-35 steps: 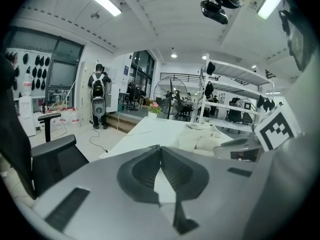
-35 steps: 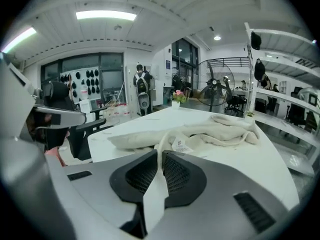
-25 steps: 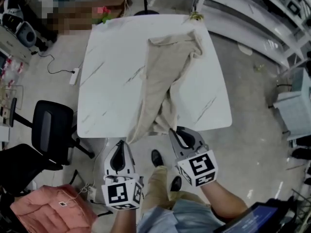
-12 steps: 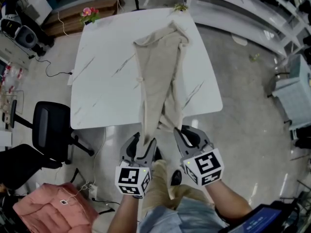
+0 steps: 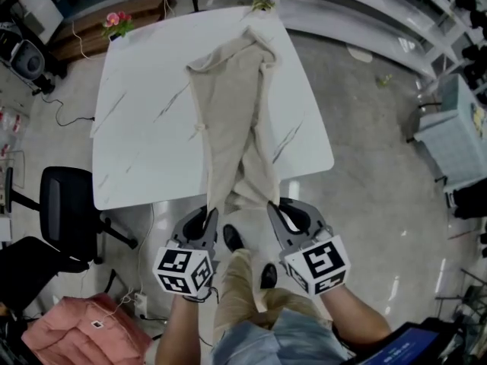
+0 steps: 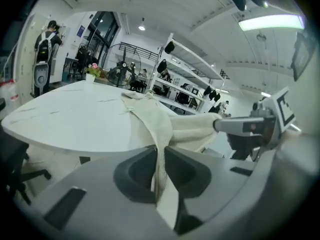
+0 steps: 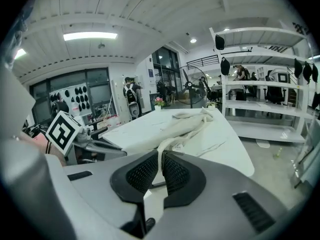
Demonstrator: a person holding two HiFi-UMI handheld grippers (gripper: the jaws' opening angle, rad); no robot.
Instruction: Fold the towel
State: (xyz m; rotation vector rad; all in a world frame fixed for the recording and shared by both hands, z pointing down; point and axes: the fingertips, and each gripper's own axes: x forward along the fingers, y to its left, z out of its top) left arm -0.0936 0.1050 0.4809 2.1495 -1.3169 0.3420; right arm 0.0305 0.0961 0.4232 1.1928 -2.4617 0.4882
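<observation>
Beige towel (image 5: 228,112): bunched into one long strip on the worktop. It runs from the far right corner down to the near edge. Near that edge it splits into two tails that leave the worktop, one to each claw.
Worktop (image 5: 137,135): white with grey marble veins and rounded corners; bare surface lies on both sides of the towel.
Left claw (image 5: 206,217): narrow, clamped on the left tail of the towel. Its jaws have just been closing, with the cloth between them. In the left gripper view the cloth stands pinched between the dark pads (image 6: 186,170) and hangs on below them.
Right claw (image 5: 272,208): narrow, clamped on the right tail. In the right gripper view a thin fold of cloth sits between the meshed pads (image 7: 176,173).
Claw placement: both are just off the near edge of the worktop, over the floor (image 5: 365,196). They are side by side and apart, tips toward the worktop. Both tails are drawn taut from the edge.
Marker cubes: one on the left claw (image 5: 183,271) and one on the right (image 5: 318,265), both at the person's end.
Person: forearms reach in from the bottom of the head view; dark shoes (image 5: 232,238) show on the floor between the claws.
Surroundings: a black office chair (image 5: 65,204) stands left of the worktop. Pink quilted fabric (image 5: 84,331) lies at the lower left. Pink flowers (image 5: 116,20) sit past the far left corner. White shelving (image 7: 265,64) stands to the right.
</observation>
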